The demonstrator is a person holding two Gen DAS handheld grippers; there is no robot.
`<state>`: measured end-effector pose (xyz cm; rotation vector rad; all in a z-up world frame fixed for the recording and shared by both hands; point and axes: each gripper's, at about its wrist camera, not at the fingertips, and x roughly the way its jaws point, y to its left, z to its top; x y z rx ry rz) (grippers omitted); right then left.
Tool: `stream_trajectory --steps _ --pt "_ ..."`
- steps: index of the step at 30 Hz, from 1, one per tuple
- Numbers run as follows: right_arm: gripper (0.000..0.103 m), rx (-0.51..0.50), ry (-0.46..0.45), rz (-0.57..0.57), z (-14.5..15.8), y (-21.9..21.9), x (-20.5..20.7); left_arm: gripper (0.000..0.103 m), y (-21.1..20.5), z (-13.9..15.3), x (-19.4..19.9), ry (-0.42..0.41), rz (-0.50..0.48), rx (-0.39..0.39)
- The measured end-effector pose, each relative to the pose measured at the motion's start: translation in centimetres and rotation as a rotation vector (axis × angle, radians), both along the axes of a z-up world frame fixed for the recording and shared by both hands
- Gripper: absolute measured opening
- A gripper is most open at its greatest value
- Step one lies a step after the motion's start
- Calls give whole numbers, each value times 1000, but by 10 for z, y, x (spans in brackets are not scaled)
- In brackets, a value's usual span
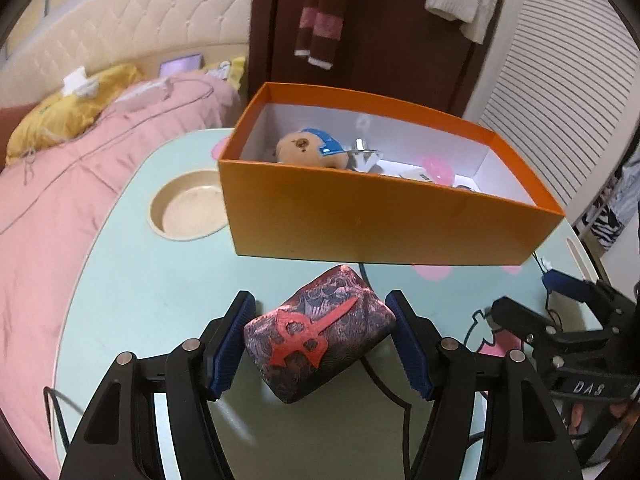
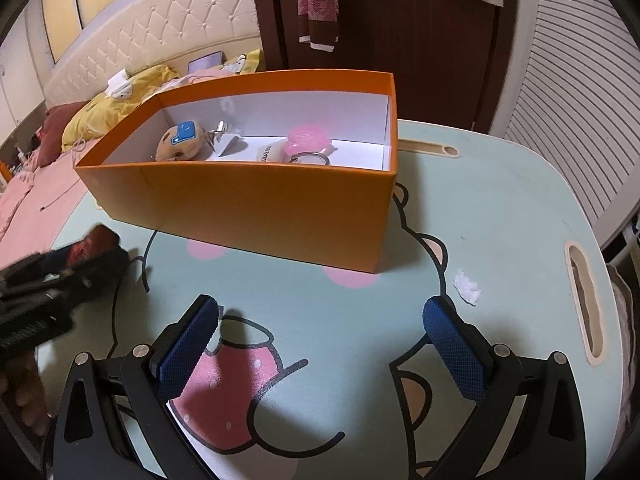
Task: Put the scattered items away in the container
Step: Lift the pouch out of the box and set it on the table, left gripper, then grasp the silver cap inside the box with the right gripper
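Nearest the left wrist camera, the left gripper points down at the pale green counter with its blue-padded fingers about half open on either side of a dark patterned case bearing a red emblem; the left pad sits just against the case's edge while the right pad stands a sliver clear, so the case looks bracketed rather than squeezed, though whether it is lifted or resting on the counter is hard to tell from this angle; a black cable runs under it across the counter. In the right wrist view the right gripper hangs over the cartoon print on the counter with its fingers spread wide and nothing between them; a crumpled white scrap lies just beyond its right finger; the left gripper shows there only as a dark blur at the left edge. Behind the case stands the orange box, open-topped and white inside, holding a small plush bear with a blue patch, a pink item and a metal key ring; a beige bowl is set in the counter just left of the box. Farther off lies a bed with a pink quilt and a yellow pillow; a striped scarf hangs on the dark door.
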<state>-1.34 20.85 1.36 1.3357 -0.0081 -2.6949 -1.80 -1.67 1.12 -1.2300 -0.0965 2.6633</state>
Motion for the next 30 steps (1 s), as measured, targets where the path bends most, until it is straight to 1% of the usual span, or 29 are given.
stream_trajectory --steps 1,2,3,4,5,8,10,12,14,15,17,18,19,21,22,24,26,28,30 --pt "101 -1 2 -1 0 1 0 68 0 -1 1 5 -6 9" --pt "95 -3 4 -2 1 1 0 70 0 -1 2 11 -6 16" --pt "88 -10 6 0 2 2 0 76 -1 -1 2 16 -6 24" --pt "85 -18 9 3 3 2 0 82 -2 -1 2 19 -7 34" --pt "81 -26 11 6 4 3 0 83 -3 -1 2 20 -4 42" --pt "81 -76 45 35 15 4 4 86 -5 -3 3 28 9 58" --pt "81 -108 89 70 29 3 8 93 -6 -3 4 31 21 55" --pt "81 -125 128 118 49 0 7 93 -6 -4 6 32 25 55" --pt "81 -120 124 159 70 -11 -8 93 -6 -5 7 33 25 56" --pt "81 -134 116 168 76 -16 -16 93 -7 -5 8 36 25 58" --pt "81 -205 79 171 90 -25 -45 93 -7 -4 11 45 25 62" --pt "81 -221 39 169 93 -31 -60 93 -8 -4 12 49 27 62" --pt "81 -228 -4 169 93 -39 -74 93 -8 -3 13 53 31 63" --pt "81 -213 -60 170 89 -53 -96 93 -9 -3 13 57 37 68" --pt "80 -199 -79 173 83 -62 -108 93 -10 -2 13 57 43 70" --pt "63 -136 -150 163 68 -77 -132 93 -12 -3 13 54 51 81" --pt "62 -88 -247 157 49 -90 -156 93 -13 -2 13 54 58 92" --pt "62 -94 -300 149 37 -96 -170 93 -15 -1 13 56 58 98" --pt "62 -73 -353 157 25 -107 -182 93 -15 -1 13 53 54 94"
